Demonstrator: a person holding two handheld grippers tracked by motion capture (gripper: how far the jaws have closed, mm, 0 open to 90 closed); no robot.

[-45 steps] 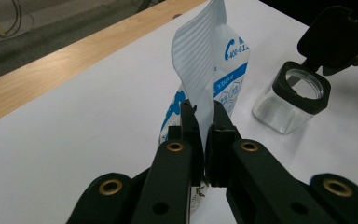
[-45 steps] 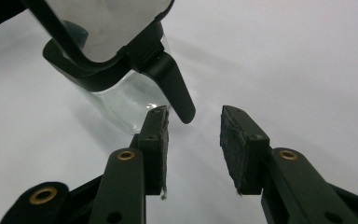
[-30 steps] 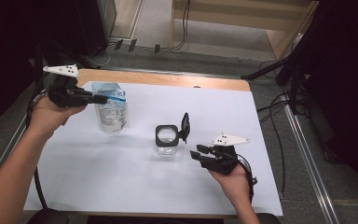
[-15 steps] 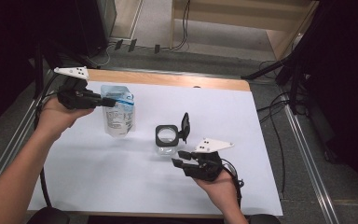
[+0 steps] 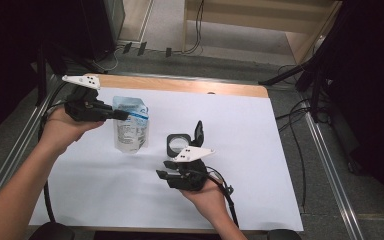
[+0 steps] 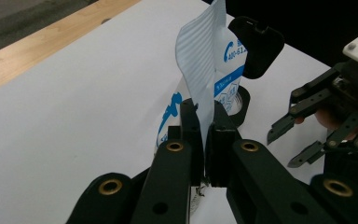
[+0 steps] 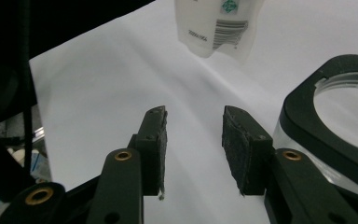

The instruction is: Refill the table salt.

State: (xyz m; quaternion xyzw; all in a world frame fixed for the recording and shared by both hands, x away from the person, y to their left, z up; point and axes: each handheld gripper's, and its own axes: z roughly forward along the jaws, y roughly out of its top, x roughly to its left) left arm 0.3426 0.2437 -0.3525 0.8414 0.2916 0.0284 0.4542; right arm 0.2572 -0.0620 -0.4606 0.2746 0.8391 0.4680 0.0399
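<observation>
A clear refill pouch with blue print hangs upright over the white sheet, its bottom close to it. My left gripper is shut on the pouch's top edge. A clear container with a black rim stands mid-table, its black lid flipped up. In front of it my right gripper points left toward the pouch. Its jaws have just been opening a little and stand open with nothing between them. The pouch's bottom hangs ahead of them and the container is at their right.
A white sheet covers the wooden table. Metal rails run along both sides, and cables lie on the floor beyond the far edge. The right gripper is seen past the pouch in the left gripper view.
My right gripper has swung left, from the container's right side to in front of it. The left gripper has carried the pouch a little to the right.
</observation>
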